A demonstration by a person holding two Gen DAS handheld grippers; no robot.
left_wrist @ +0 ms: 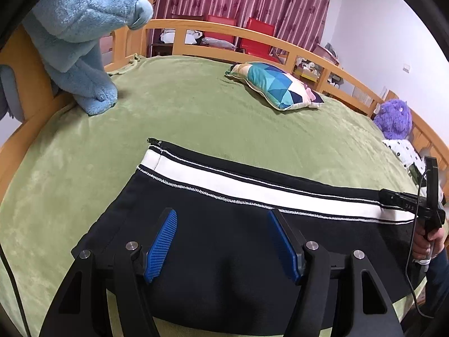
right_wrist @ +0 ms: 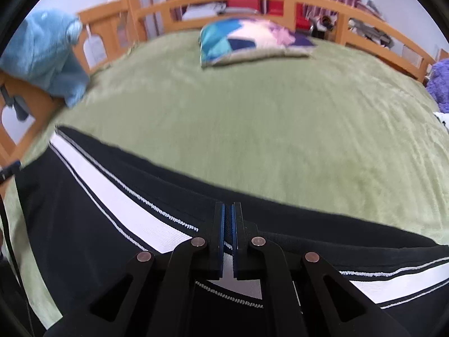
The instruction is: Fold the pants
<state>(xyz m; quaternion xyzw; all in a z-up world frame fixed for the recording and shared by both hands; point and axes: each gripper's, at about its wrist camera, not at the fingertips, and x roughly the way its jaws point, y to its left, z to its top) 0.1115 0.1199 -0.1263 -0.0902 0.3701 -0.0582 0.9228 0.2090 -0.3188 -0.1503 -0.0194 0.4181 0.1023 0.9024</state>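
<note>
Left gripper (left_wrist: 221, 241) spread wide, empty, over the black pants (left_wrist: 224, 252); right gripper (right_wrist: 228, 236) clenched on the pants' striped edge. Pants lie flat on the green bed (left_wrist: 182, 118), nothing obstructing them. Beyond: one pillow (left_wrist: 276, 85), one blue plush (left_wrist: 81, 36), one purple plush (left_wrist: 394, 118), two red chairs (left_wrist: 256, 38).
</note>
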